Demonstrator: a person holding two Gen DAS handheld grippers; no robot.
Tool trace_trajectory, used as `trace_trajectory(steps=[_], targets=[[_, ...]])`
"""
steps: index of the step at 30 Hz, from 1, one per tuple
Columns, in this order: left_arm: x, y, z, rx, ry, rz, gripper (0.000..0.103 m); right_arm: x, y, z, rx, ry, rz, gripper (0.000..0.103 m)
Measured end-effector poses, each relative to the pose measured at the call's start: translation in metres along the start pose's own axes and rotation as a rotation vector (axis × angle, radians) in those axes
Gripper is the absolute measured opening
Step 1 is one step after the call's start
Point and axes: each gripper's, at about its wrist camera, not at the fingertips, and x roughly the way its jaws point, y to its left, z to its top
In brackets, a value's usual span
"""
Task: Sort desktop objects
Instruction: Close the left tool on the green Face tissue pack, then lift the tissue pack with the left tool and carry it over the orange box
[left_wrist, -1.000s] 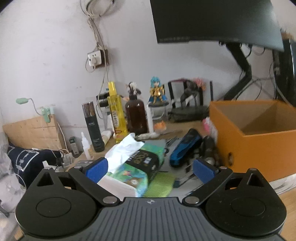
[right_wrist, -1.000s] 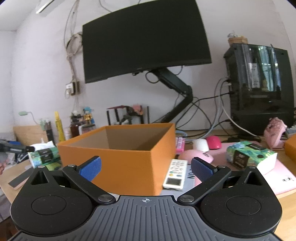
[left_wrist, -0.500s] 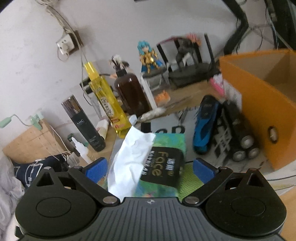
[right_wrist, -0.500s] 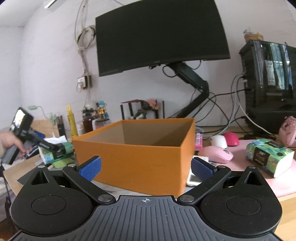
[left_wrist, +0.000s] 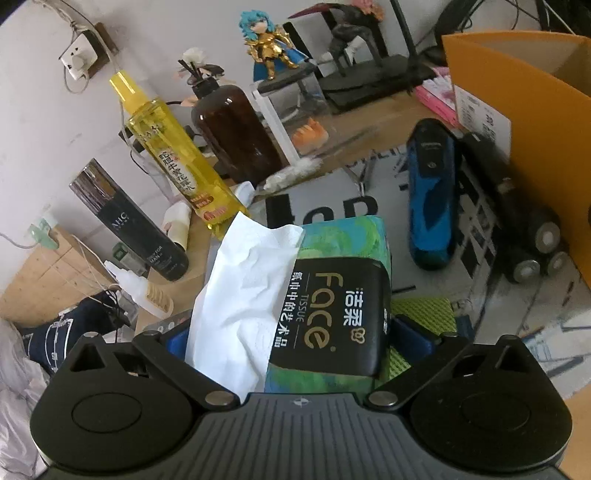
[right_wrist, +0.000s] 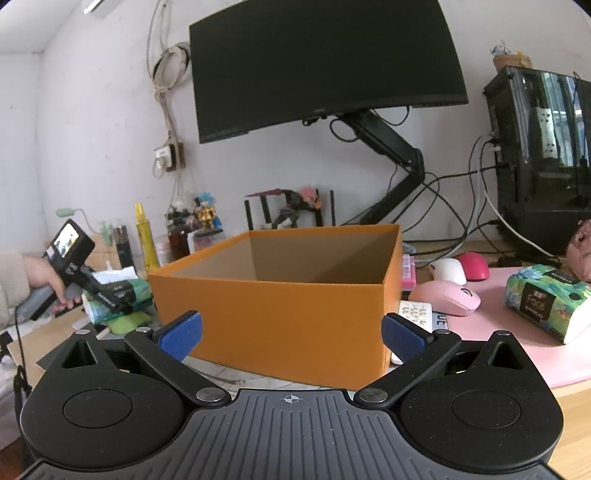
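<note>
A green tissue pack (left_wrist: 332, 280) with a black "Face" label and a white tissue sticking out lies on the desk. My left gripper (left_wrist: 291, 338) is open and straddles it, one blue pad on each side. From the right wrist view the same pack (right_wrist: 122, 291) sits left of the orange box (right_wrist: 288, 314), with a hand (right_wrist: 40, 273) holding the left gripper over it. My right gripper (right_wrist: 291, 334) is open and empty, just in front of the box's near wall. The box looks empty inside.
A blue shaver (left_wrist: 430, 195) and several batteries (left_wrist: 532, 254) lie between the pack and the box (left_wrist: 517, 96). Yellow (left_wrist: 173, 162), brown (left_wrist: 236, 133) and black (left_wrist: 136, 229) bottles stand behind. A second tissue pack (right_wrist: 543, 299), pink mouse (right_wrist: 447, 297) and remote (right_wrist: 415, 312) lie right of the box.
My left gripper has tilted down and moved forward until its open fingers straddle the tissue pack. The right gripper has shifted slightly, still facing the orange box.
</note>
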Motion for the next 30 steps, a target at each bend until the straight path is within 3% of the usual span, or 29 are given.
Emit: trace_trajectory(steps=[5,10,15,21,26,30], targets=[[0.006,0.010,0.007,-0.043,0.018,0.057,0.103,0.003,0.001,0.001,-0.007,0.006,-0.004,0.103],[0.003,0.017,0.010,-0.075,-0.001,0.051,0.103,0.001,0.002,-0.001,-0.001,0.007,0.001,0.103],[0.004,0.030,0.007,-0.196,0.002,0.053,0.103,0.004,0.004,0.000,-0.001,0.015,0.014,0.103],[0.023,0.053,-0.010,-0.401,0.076,0.009,0.103,0.004,0.002,-0.001,0.004,0.018,0.009,0.103],[0.022,0.054,-0.022,-0.444,0.046,0.008,0.103,0.002,0.002,-0.004,0.001,0.021,0.010,0.103],[0.019,0.055,-0.026,-0.462,0.025,0.031,0.089,0.001,0.003,-0.005,-0.003,0.024,0.014,0.103]])
